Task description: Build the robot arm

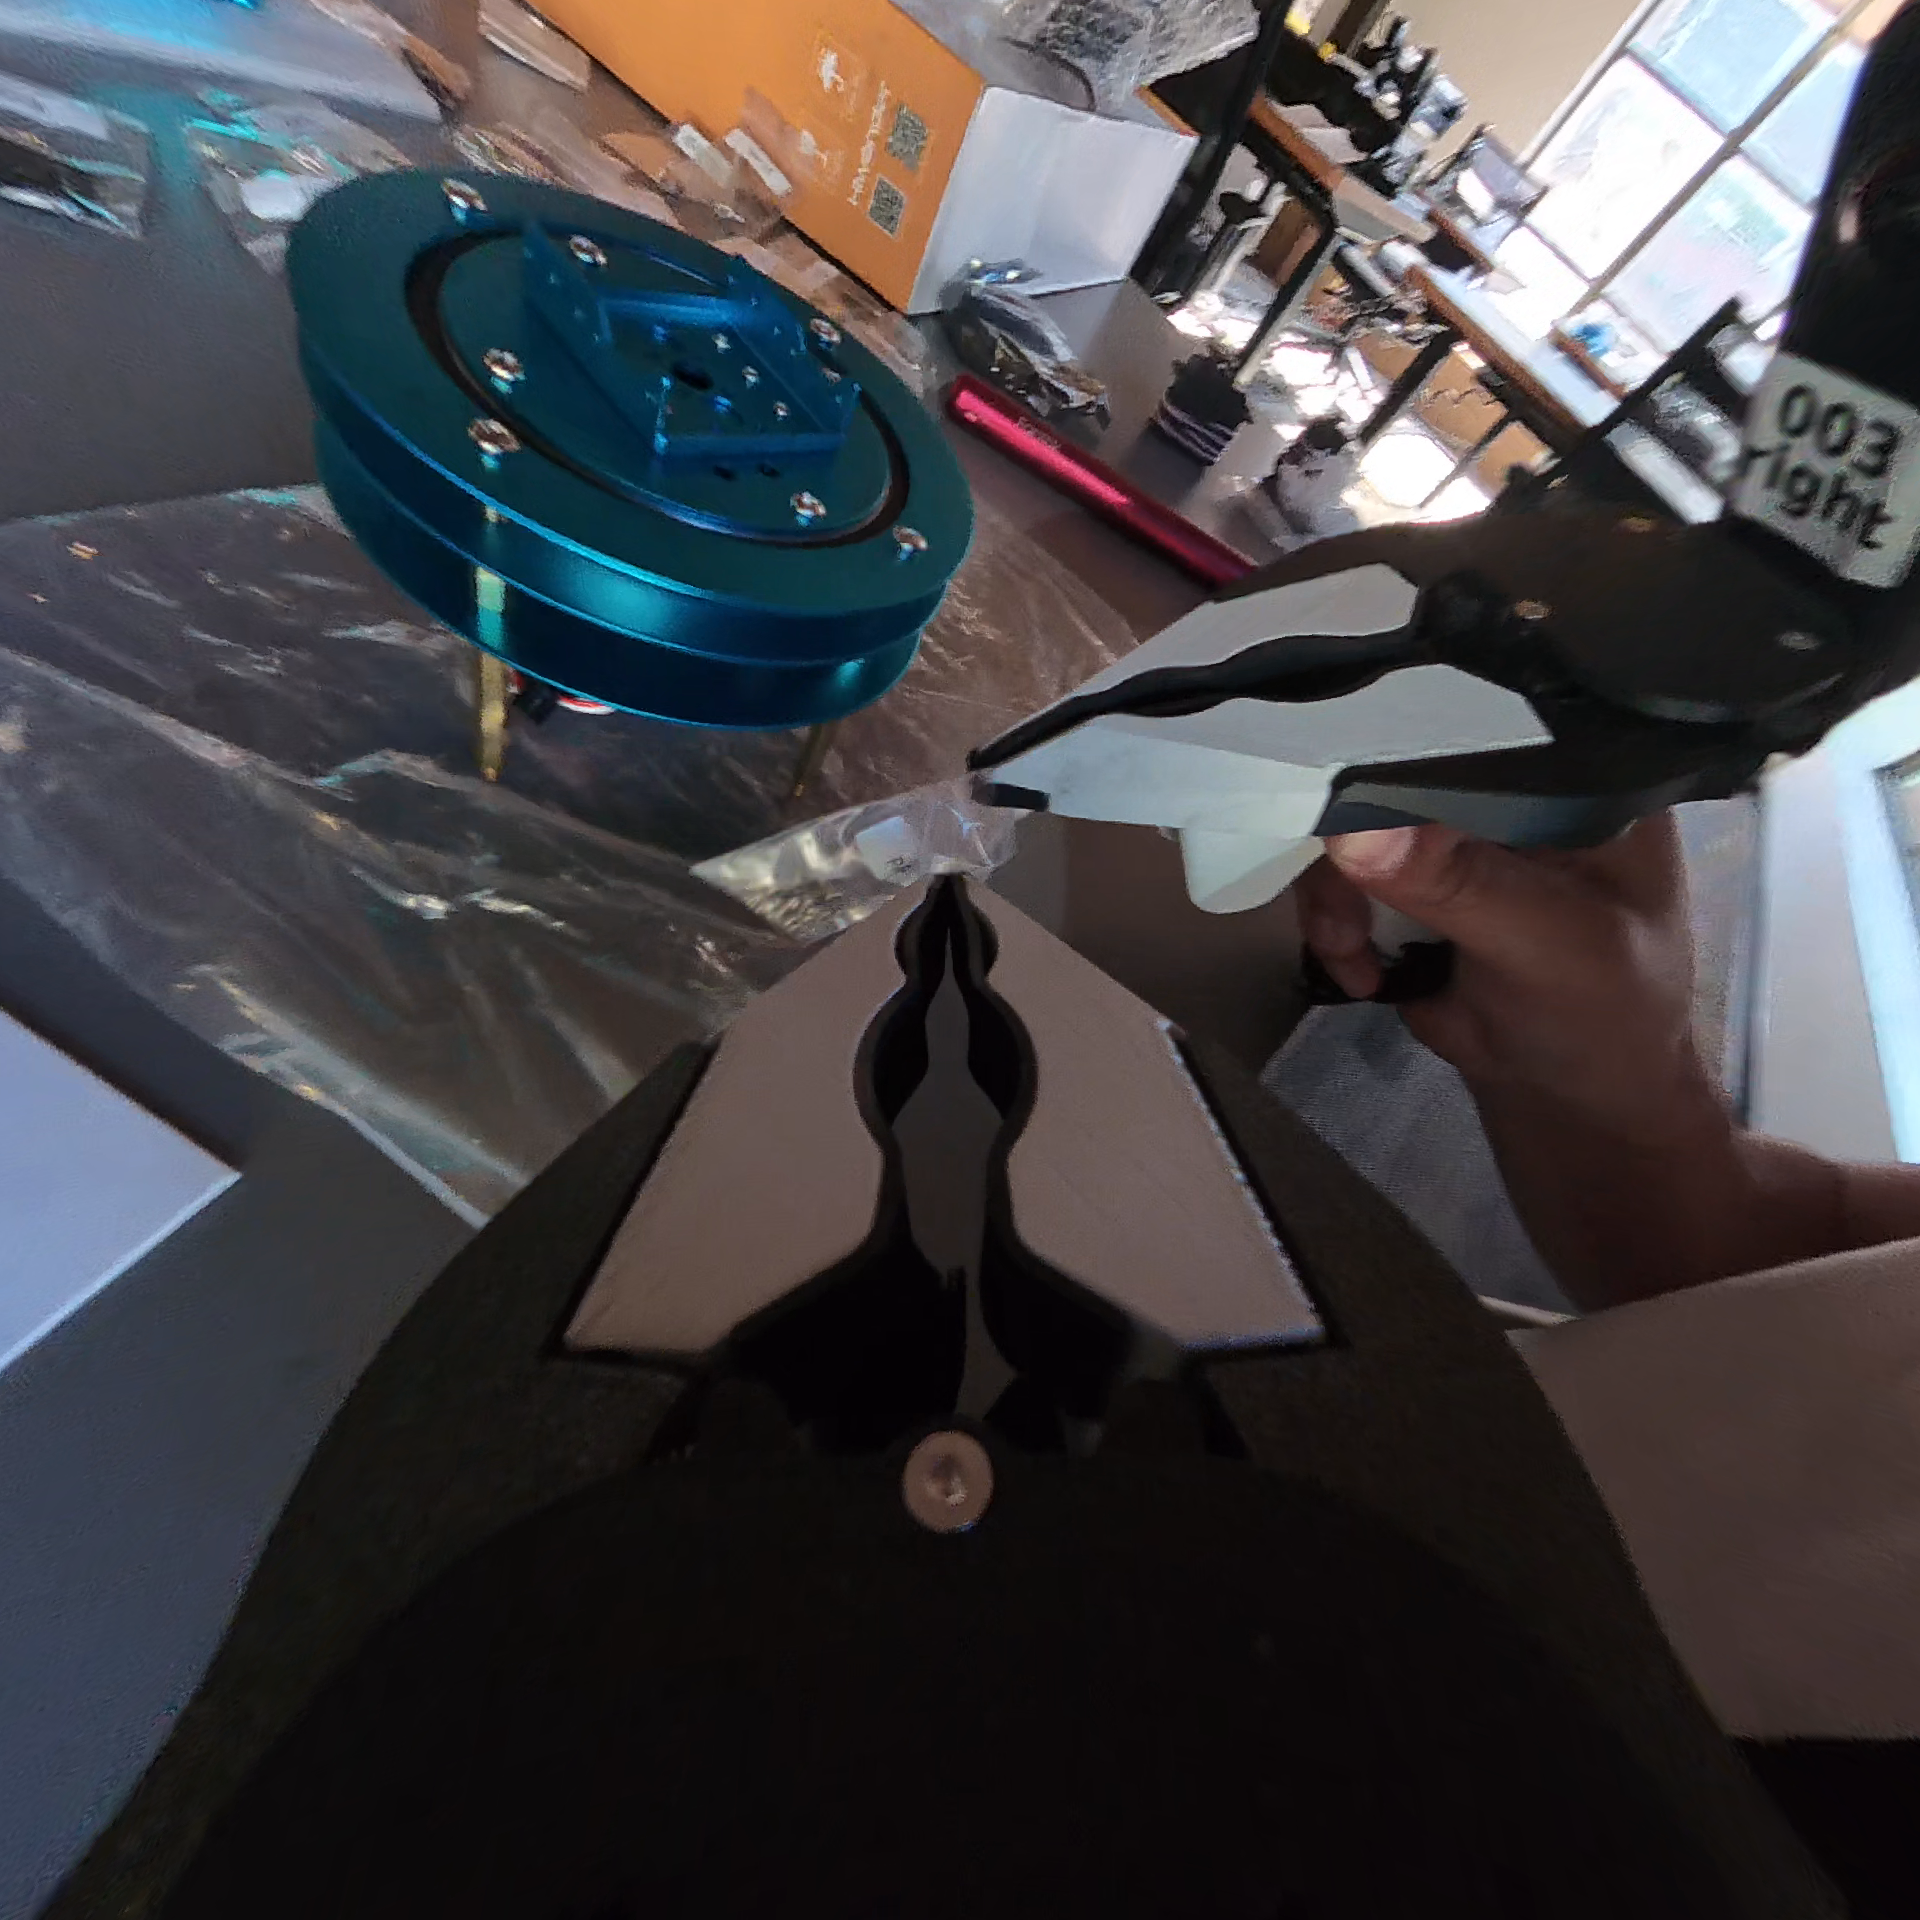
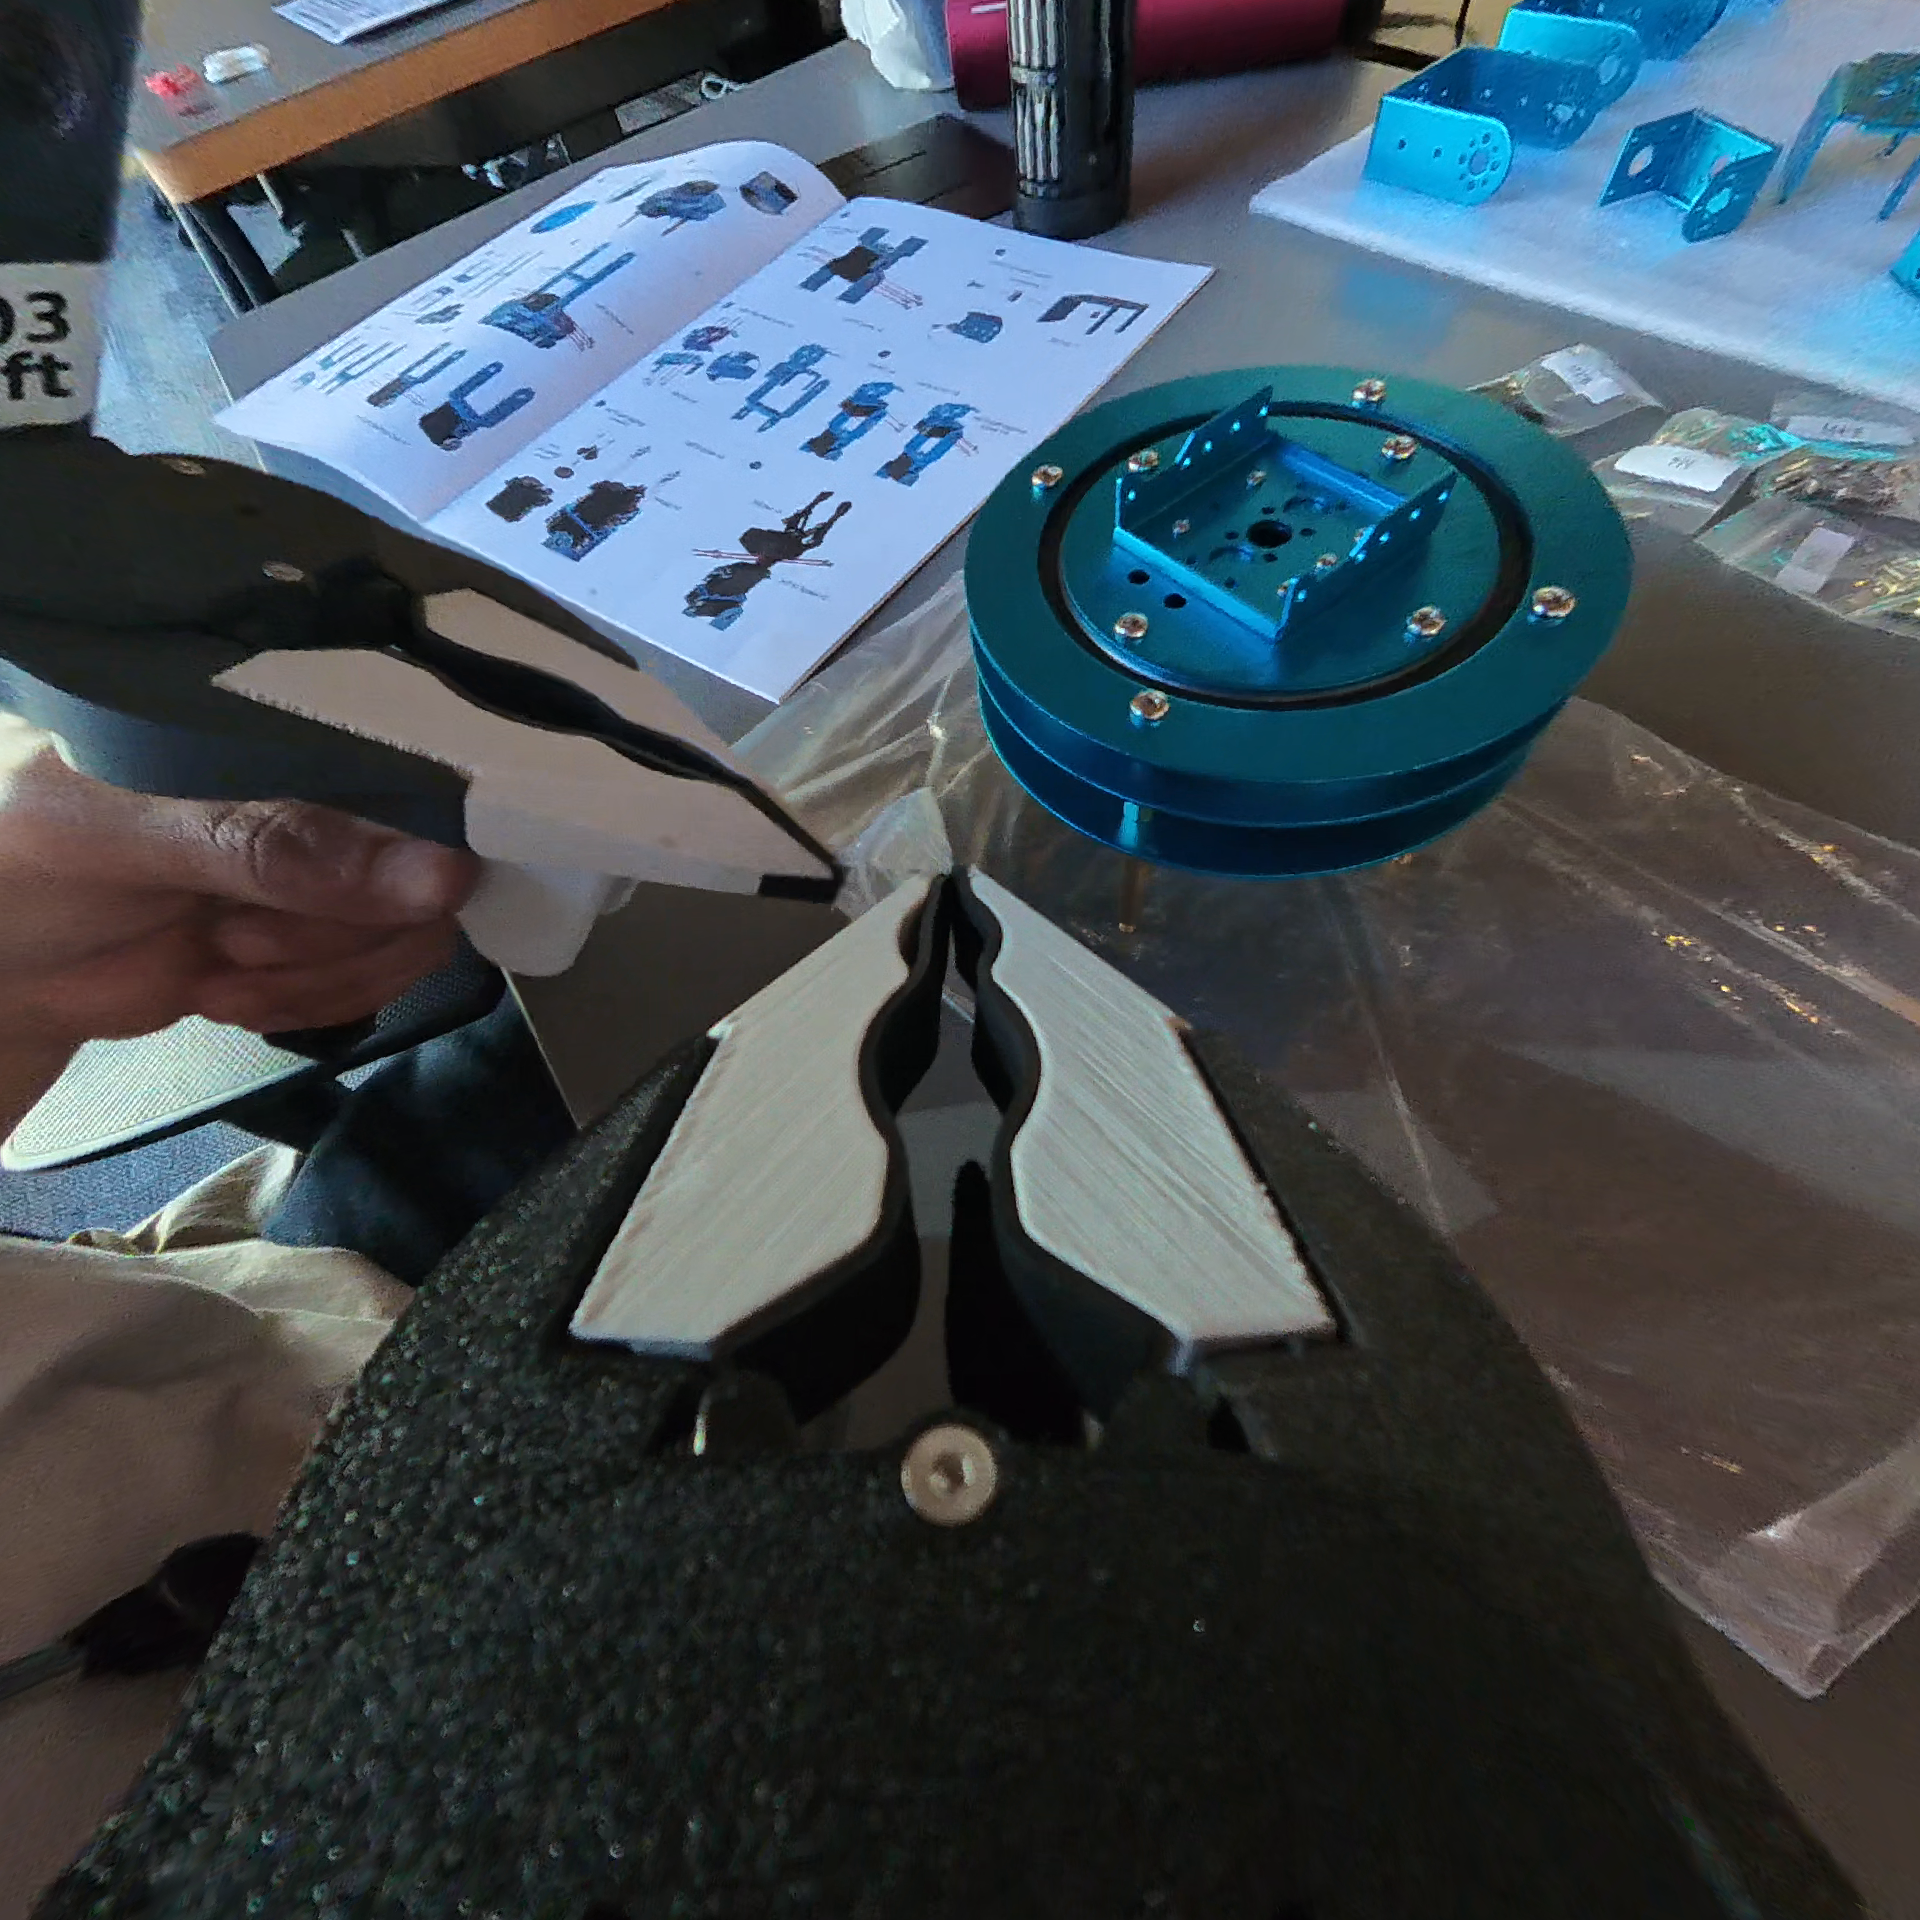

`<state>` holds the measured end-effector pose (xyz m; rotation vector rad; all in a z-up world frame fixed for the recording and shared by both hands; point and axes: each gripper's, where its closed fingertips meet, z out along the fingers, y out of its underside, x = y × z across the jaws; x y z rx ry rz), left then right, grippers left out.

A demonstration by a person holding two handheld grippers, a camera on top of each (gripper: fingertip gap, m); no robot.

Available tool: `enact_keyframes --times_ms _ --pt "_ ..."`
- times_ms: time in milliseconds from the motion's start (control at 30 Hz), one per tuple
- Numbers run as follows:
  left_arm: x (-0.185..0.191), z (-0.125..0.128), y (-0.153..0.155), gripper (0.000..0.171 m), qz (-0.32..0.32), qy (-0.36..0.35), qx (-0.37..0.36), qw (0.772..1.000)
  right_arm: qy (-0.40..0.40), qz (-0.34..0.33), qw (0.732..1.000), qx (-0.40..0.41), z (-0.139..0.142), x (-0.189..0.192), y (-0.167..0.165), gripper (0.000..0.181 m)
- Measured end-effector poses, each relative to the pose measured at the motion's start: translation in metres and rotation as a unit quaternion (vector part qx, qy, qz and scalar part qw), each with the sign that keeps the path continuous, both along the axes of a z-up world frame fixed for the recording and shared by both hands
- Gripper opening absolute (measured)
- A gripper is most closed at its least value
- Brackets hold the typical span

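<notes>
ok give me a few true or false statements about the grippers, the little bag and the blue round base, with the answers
1. Both grippers pinch one small clear bag between them. True: the left gripper and the right gripper each have their fingers shut on it.
2. The blue round base lies flat on the table. False: it stands raised on thin brass legs.
3. An open instruction booklet lies behind the left gripper in the right wrist view. True.
4. A blue U-shaped bracket sits on top of the base. True.
5. The loose blue brackets are stacked on the booklet. False: they lie on a white sheet, far right.
</notes>
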<state>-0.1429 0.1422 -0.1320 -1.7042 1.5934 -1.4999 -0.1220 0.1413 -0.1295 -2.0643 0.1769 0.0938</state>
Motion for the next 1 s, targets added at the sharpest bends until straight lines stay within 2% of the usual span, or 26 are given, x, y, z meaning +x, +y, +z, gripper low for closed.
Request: enact_keyframes --times_ms 100,167,267,300,367,433,500,667,733,1000 --pt "-0.001 0.004 -0.002 0.0 -0.015 0.004 -0.042 0.999 -0.034 0.036 0.999 0.002 0.009 -0.002 -0.001 0.0" --pt "-0.003 0.005 -0.004 0.0 -0.042 0.017 -0.056 0.997 -0.049 0.114 0.992 0.017 0.015 -0.019 -0.003 0.002" --pt "-0.007 0.004 -0.011 0.0 -0.11 0.056 -0.075 0.989 -0.098 0.23 0.968 0.008 0.01 -0.035 -0.015 0.045" --pt "-0.009 0.004 -0.013 0.0 -0.134 0.069 -0.073 0.986 -0.122 0.26 0.958 0.006 0.008 -0.038 -0.018 0.054" --pt "-0.011 0.004 -0.015 0.0 -0.174 0.095 -0.068 0.978 -0.173 0.297 0.939 -0.002 0.005 -0.041 -0.02 0.059" --pt "-0.013 0.006 -0.019 0.0 -0.208 0.12 -0.074 0.968 -0.23 0.306 0.924 -0.01 0.003 -0.036 -0.015 0.066" --pt "-0.014 0.006 -0.02 0.0 -0.227 0.137 -0.071 0.962 -0.26 0.311 0.914 -0.013 0.001 -0.031 -0.009 0.065" --pt "-0.016 0.01 -0.02 0.0 -0.239 0.145 -0.094 0.955 -0.227 0.352 0.908 -0.007 -0.006 -0.045 -0.005 0.063" --pt "-0.016 0.011 -0.018 0.0 -0.237 0.141 -0.101 0.956 -0.224 0.347 0.911 -0.004 -0.009 -0.046 -0.001 0.046" --pt "-0.02 0.01 -0.002 0.0 -0.221 0.134 -0.097 0.961 -0.217 0.347 0.912 0.014 -0.005 -0.047 0.007 0.023"
